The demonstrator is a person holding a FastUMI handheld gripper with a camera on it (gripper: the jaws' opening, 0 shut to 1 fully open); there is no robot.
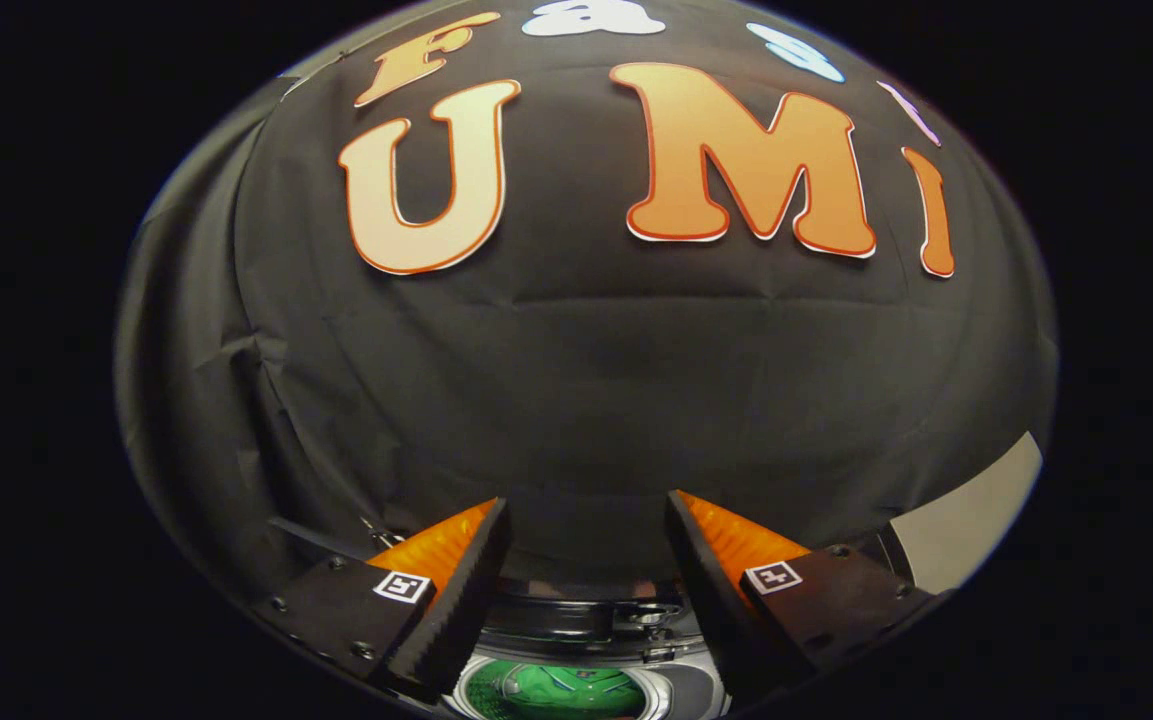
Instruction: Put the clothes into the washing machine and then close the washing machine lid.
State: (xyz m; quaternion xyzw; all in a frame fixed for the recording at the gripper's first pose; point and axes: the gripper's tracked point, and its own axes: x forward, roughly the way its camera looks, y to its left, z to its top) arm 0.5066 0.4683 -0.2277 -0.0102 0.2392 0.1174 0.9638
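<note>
My gripper [588,515] is open, its two fingers spread wide with nothing between them, and it points at the black cloth wall. Below and between the fingers I see the top of the washing machine [681,688], with its round drum opening. A green garment [556,692] lies inside the drum. A dark band [576,618] runs across just behind the opening; whether it is the lid I cannot tell.
The black cloth wall [576,400] stands close behind the machine. A pale strip [971,525], perhaps floor or a panel, shows past the right finger.
</note>
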